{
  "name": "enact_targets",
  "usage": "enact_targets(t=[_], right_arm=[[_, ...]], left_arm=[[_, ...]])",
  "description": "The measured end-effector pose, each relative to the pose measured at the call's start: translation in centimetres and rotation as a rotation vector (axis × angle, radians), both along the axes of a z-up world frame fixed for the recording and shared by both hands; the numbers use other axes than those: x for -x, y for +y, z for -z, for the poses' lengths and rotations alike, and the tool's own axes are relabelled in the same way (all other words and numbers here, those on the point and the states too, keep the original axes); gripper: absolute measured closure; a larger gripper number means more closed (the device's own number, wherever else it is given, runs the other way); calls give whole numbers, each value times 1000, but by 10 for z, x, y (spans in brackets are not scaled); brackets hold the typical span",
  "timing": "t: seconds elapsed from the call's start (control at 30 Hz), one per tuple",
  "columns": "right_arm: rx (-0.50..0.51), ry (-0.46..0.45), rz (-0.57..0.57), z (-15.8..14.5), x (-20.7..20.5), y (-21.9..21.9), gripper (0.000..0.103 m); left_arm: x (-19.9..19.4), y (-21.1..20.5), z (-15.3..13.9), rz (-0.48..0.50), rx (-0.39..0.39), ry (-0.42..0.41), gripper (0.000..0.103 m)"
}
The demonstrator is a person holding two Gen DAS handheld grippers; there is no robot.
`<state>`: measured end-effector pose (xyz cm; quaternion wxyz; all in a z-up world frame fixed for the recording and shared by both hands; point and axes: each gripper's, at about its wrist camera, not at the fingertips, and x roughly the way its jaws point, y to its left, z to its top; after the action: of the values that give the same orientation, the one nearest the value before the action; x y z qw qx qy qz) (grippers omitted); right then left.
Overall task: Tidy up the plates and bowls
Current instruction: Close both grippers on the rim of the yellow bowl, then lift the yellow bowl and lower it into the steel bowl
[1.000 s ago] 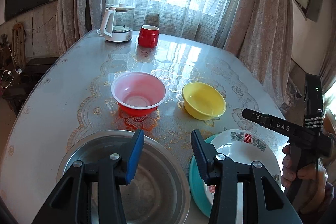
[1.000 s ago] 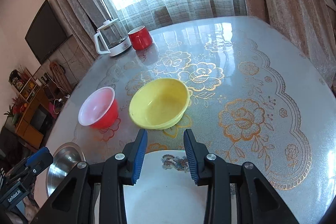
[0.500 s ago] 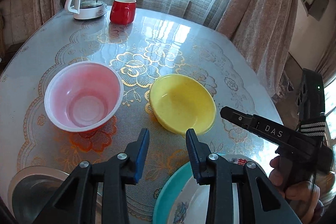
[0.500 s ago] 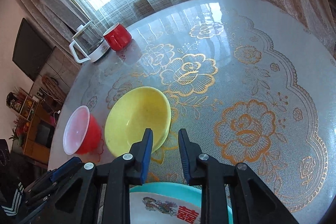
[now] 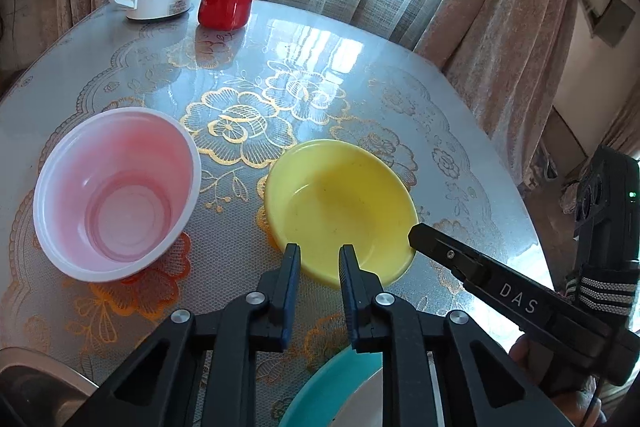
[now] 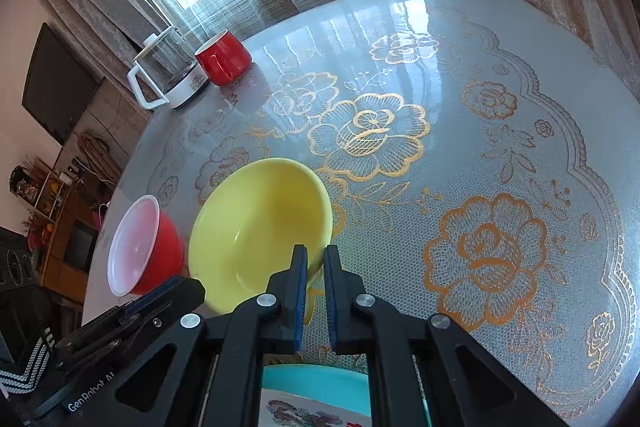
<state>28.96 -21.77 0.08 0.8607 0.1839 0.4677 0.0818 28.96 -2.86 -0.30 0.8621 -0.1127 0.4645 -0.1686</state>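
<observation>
- Yellow bowl (image 5: 340, 205): shallow, plain plastic, faintly speckled inside, upright on the flowered table (image 5: 280, 67).
- Left gripper (image 5: 319, 255): jaws apart with a narrow gap, the bowl's near rim right at their tips.
- Right gripper (image 6: 315, 257): jaws nearly together, gripping nothing, the bowl's (image 6: 260, 227) right-hand rim just ahead and left of them.

At lower centre we see the left gripper (image 5: 316, 253), jaws parted at the near rim of the yellow bowl (image 5: 340, 207). The pink-lined bowl (image 5: 114, 205) sits at left; the right gripper (image 5: 416, 235) touches the yellow bowl's right rim.
</observation>
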Motion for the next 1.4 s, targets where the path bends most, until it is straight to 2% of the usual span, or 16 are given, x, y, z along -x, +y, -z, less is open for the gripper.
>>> enact_targets(t=[0.13, 0.23, 0.33, 0.4, 0.5, 0.63, 0.73, 0.8, 0.9, 0.97, 1.03, 1.2, 1.4], right_arm=[[5, -2, -3, 0, -1, 0, 95], [6, -2, -2, -1, 0, -1, 95], [-11, 7, 9, 1, -1, -5, 95], [-8, 7, 9, 1, 0, -6, 95], [-17, 9, 8, 2, 1, -8, 94], [-13, 5, 3, 1, 0, -8, 94], [-15, 5, 5, 1, -2, -10, 94], [-10, 4, 11, 1, -3, -12, 94], [4, 5, 19, 3, -4, -13, 94], [4, 4, 15, 3, -3, -12, 94], [-14, 4, 2, 2, -2, -11, 94], [-36, 14, -3, 3, 3, -14, 94], [-63, -27, -7, -14, 18, -15, 94]], left_arm=[[2, -7, -3, 24, 20, -8, 85], [4, 0, -7, 5, 47, -5, 85], [4, 13, -15, -26, 98, 2, 73], [3, 17, -21, -33, 88, -5, 72], [-3, 19, -19, -49, 57, 26, 71], [-5, 16, -13, -62, 31, 43, 65], [-6, 20, -6, -96, 32, 67, 53], [-5, 21, -4, -94, 36, 63, 52], [-7, 18, 2, -82, 31, 74, 61], [-8, 13, 7, -71, 32, 90, 77], [-4, 7, 10, -62, 12, 78, 84], [6, 7, 8, -69, 16, 70, 85], [22, 14, -18, -59, 30, 1, 85]])
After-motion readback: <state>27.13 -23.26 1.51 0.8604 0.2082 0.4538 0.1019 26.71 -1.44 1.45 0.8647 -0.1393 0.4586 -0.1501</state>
